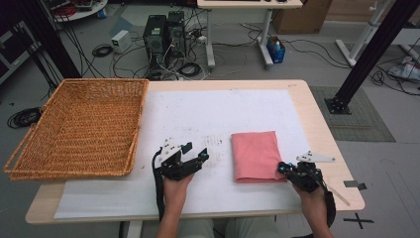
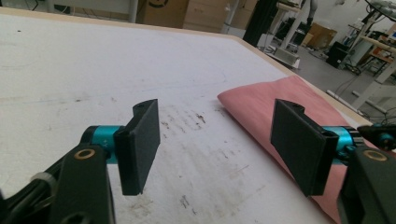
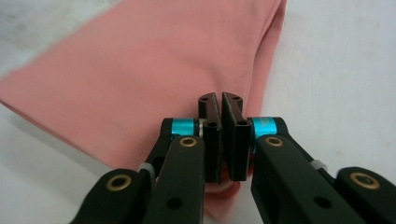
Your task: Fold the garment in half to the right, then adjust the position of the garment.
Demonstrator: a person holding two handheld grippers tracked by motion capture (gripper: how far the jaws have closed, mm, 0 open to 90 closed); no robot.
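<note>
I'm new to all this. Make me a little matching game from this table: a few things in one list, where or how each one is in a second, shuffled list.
Things:
1. wicker basket
2. pink cloth
3. left gripper
4. right gripper

States:
A. jaws wide apart over the bare white mat
B. lies folded right of the table's middle
C. jaws pinched shut on the cloth's near right corner
D. sits at the table's left end, overhanging its edge

Pairs: 1-D, 2-B, 3-A, 4-C

Left gripper (image 1: 197, 152) fingers apart; right gripper (image 1: 282, 167) fingers clamped.
</note>
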